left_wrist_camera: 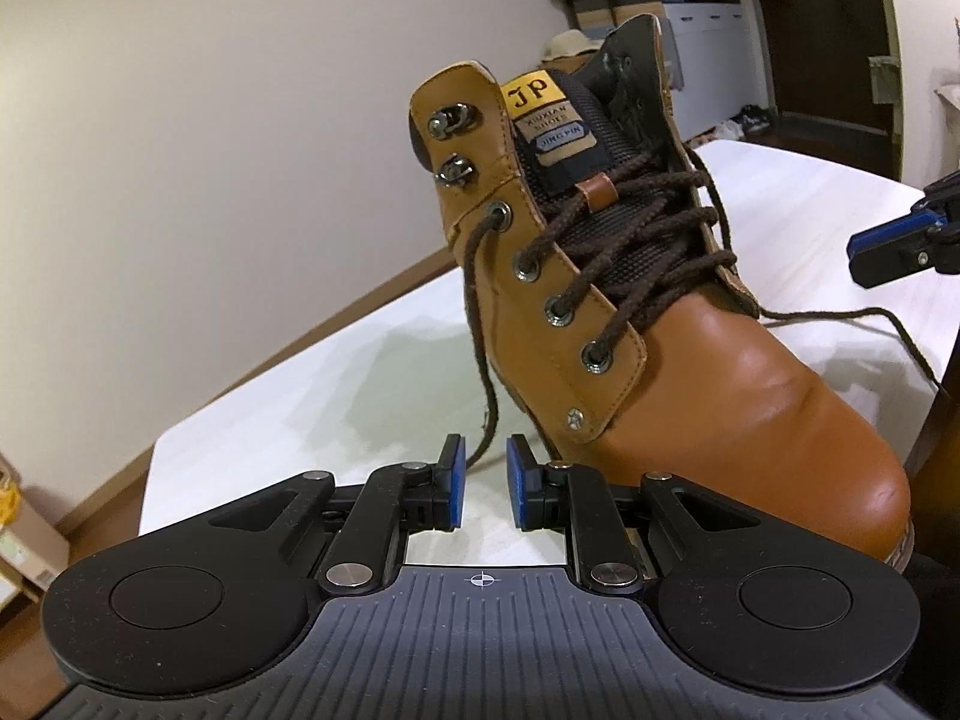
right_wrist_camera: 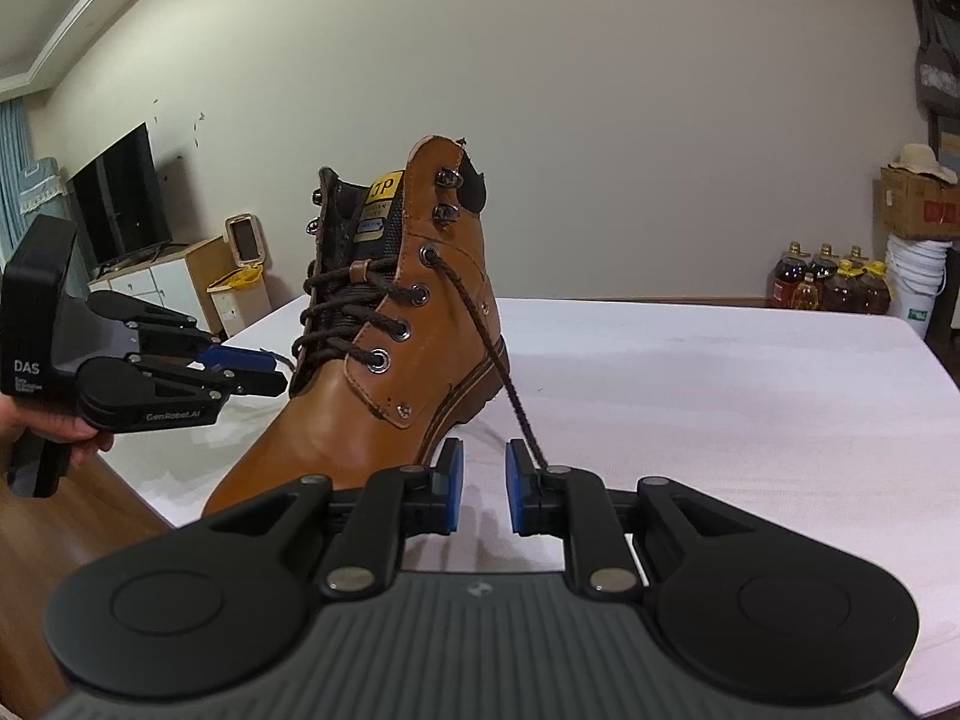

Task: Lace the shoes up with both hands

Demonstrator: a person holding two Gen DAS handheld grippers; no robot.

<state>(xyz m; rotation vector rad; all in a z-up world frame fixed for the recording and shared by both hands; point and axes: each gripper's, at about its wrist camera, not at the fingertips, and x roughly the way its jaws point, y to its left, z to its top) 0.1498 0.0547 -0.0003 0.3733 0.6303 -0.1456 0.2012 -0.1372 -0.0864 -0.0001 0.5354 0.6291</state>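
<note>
A tan leather ankle boot (left_wrist_camera: 690, 360) with dark brown cord laces stands on the white table (left_wrist_camera: 252, 420), toe toward the person.

In the left wrist view, the left gripper (left_wrist_camera: 485, 489) sits at 6 o'clock, its blue-padded jaws parted with a clear gap. The left lace end (left_wrist_camera: 480, 324) hangs from the top eyelet down toward that gap, but the pads do not press on it.

In the right wrist view, the right gripper (right_wrist_camera: 485, 489) is likewise parted at 6 o'clock. The right lace end (right_wrist_camera: 480, 330) runs down from the top eyelet and meets the outer side of the right-hand finger (right_wrist_camera: 525, 495) (not between the pads). A hand (right_wrist_camera: 54, 426) holds the other gripper at 9 o'clock.
</note>
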